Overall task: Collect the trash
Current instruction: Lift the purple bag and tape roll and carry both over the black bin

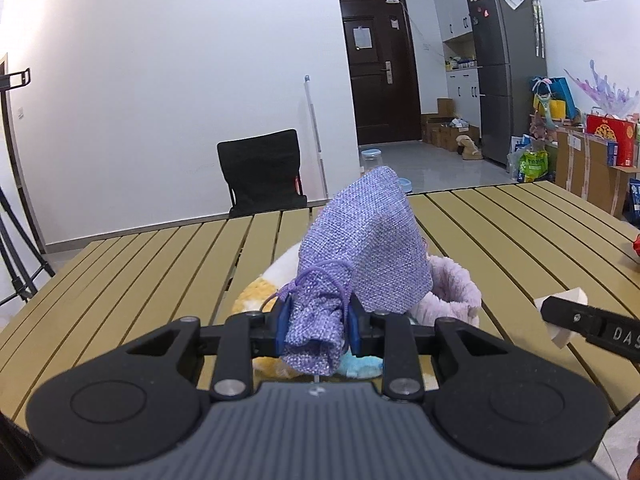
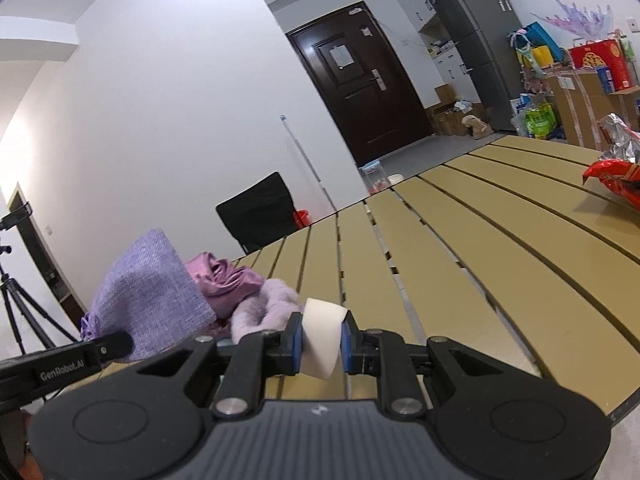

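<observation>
- Left tongs (image 1: 316, 330): clamped on the gathered neck of a purple woven drawstring pouch (image 1: 360, 240). The blue pads (image 1: 282, 330) pinch the fabric from both sides, and the pouch body stands up and tilts away to the far right above the tongs.
- Pouch cord (image 1: 320, 276) loops loosely around the neck just beyond the pads.
- Under and behind the pouch, on the slatted tan bench (image 1: 140, 272): a yellow-and-white fluffy item (image 1: 260, 292) on the left, a pale lilac fuzzy item (image 1: 452, 292) on the right, and a bit of light blue material (image 1: 360, 366) just below the tongs. Can't tell what any of these are.
- Right tongs (image 2: 322, 340): closed tight on a bent white strip of paper or tape (image 2: 322, 336), gripped between its blue pads. The strip is held off the bench, near the lilac fuzzy item.
- In the right wrist view the pouch sits at the left, with a shiny pink crumpled fabric (image 2: 224, 280) between it and the lilac item.
- Red and silver foil wrapper (image 2: 616, 172) lies at the far right of the bench, well apart from both tongs.
- Beyond the bench: black chair (image 1: 260, 172), dark door (image 1: 380, 68), grey fridge (image 1: 508, 68), boxes and bags along the right wall.
</observation>
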`<state>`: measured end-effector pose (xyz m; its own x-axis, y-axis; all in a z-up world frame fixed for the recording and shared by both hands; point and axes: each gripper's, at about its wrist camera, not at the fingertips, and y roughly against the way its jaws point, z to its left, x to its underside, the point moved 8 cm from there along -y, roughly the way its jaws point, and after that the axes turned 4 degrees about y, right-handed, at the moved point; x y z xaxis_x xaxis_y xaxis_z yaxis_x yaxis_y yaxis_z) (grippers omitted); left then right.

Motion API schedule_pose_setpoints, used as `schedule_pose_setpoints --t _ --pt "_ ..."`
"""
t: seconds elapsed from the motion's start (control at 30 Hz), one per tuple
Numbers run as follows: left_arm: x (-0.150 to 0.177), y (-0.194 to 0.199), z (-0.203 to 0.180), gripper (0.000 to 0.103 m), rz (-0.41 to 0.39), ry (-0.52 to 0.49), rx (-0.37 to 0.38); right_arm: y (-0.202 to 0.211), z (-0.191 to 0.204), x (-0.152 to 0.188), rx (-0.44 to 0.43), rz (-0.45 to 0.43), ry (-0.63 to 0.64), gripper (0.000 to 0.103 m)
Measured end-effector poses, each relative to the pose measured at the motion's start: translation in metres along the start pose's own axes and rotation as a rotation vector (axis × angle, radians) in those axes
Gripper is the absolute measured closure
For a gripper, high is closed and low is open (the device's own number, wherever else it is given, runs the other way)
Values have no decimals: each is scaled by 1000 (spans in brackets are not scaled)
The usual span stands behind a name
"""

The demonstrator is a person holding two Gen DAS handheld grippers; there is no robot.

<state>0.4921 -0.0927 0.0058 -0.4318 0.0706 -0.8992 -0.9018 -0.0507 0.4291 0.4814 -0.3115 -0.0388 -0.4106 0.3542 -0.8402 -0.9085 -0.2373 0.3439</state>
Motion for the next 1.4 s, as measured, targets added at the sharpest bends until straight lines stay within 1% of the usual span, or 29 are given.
schedule_pose_setpoints --t 0.33,0.47,0.6,0.7,0.97,1.23,1.4 --pt "5 45 23 75 4 50 -18 24 25 9 -56 -13 49 85" --pt "16 67 34 75 16 76 -10 40 38 18 -68 -16 81 85" --pt "26 86 39 75 28 83 -2 57 49 25 -80 -19 118 85" --pt "37 101 41 75 43 83 18 70 56 32 -85 -19 139 85" --pt "62 132 48 75 64 97 54 97 61 66 -83 33 158 85" --pt "102 148 59 75 130 114 50 116 70 104 -70 95 199 85" --pt "123 158 65 75 156 122 43 126 76 126 -65 138 229 85"
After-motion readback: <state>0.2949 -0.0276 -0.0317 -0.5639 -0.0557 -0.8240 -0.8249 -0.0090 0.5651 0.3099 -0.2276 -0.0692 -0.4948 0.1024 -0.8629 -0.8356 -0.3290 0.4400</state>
